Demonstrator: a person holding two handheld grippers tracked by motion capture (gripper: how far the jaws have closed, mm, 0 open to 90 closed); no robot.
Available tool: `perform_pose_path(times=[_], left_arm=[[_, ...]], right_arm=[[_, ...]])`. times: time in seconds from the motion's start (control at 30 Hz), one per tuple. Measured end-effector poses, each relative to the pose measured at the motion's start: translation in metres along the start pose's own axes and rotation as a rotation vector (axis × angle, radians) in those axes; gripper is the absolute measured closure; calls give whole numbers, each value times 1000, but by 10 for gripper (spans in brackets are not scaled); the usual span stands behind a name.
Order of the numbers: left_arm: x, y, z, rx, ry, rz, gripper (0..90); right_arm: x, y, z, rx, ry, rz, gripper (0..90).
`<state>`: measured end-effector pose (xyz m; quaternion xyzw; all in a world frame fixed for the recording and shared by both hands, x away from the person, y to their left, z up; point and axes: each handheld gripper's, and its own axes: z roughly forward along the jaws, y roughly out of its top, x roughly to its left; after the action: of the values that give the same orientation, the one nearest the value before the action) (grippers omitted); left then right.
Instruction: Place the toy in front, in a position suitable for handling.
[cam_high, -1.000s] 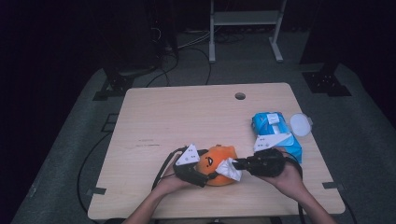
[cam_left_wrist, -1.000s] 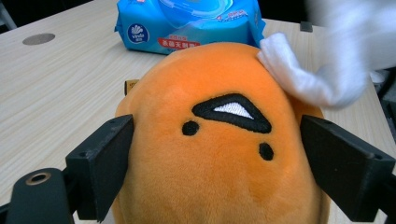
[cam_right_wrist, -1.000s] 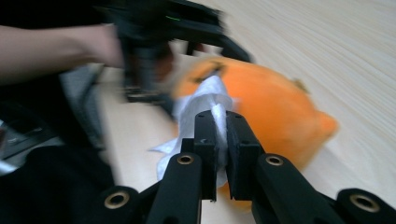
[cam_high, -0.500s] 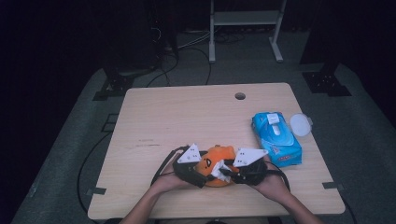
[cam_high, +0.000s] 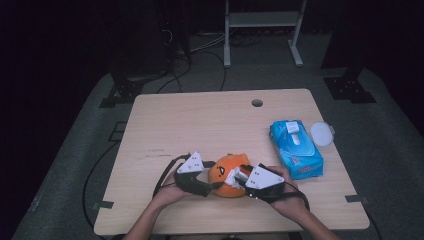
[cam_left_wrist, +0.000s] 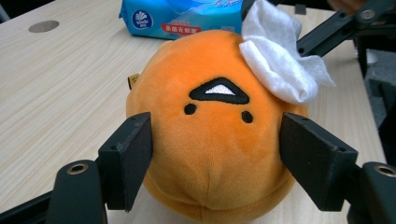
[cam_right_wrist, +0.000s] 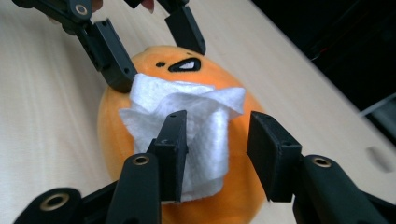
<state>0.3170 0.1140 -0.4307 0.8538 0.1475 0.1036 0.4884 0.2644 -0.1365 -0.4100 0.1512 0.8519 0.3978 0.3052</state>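
An orange plush toy (cam_high: 226, 170) with a small black face lies near the table's front edge. My left gripper (cam_left_wrist: 217, 137) is shut on it, one jaw pressed into each side of the plush toy (cam_left_wrist: 210, 149). My right gripper (cam_right_wrist: 217, 135) comes in from the right, shut loosely on a bunched white wipe (cam_right_wrist: 196, 112). The wipe (cam_left_wrist: 280, 65) rests on top of the plush toy (cam_right_wrist: 114, 135), beside its face. In the high view the left gripper (cam_high: 211, 182) and right gripper (cam_high: 240, 176) meet at the toy, with a hand behind each.
A blue pack of wipes (cam_high: 296, 147) lies to the right, with a round white lid (cam_high: 321, 133) beside it. The wooden table (cam_high: 200, 125) has a cable hole (cam_high: 257, 103) at the back. Cables trail off the table's left front.
My right gripper has moved left from beside the blue pack to the plush toy, carrying the wipe onto it. The left gripper has stayed on the toy.
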Motion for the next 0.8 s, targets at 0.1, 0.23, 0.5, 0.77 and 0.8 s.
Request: perform_pose_path(times=[0.1, 0.23, 0.5, 0.77, 0.8], left_arm=[[0, 1, 2, -5, 17, -8, 269], [-2, 2, 5, -2, 28, 1, 268], [-3, 3, 10, 18, 18, 14, 267], [-2, 2, 12, 26, -7, 19, 265], [-2, 2, 13, 25, -6, 18, 265]], right_arm=[[6, 2, -2, -10, -34, -44, 651], [9, 4, 1, -4, -4, -41, 730], [2, 1, 7, 37, 88, -31, 695], [-6, 0, 10, 60, 185, 1, 659], [-8, 1, 11, 61, 193, 3, 657]])
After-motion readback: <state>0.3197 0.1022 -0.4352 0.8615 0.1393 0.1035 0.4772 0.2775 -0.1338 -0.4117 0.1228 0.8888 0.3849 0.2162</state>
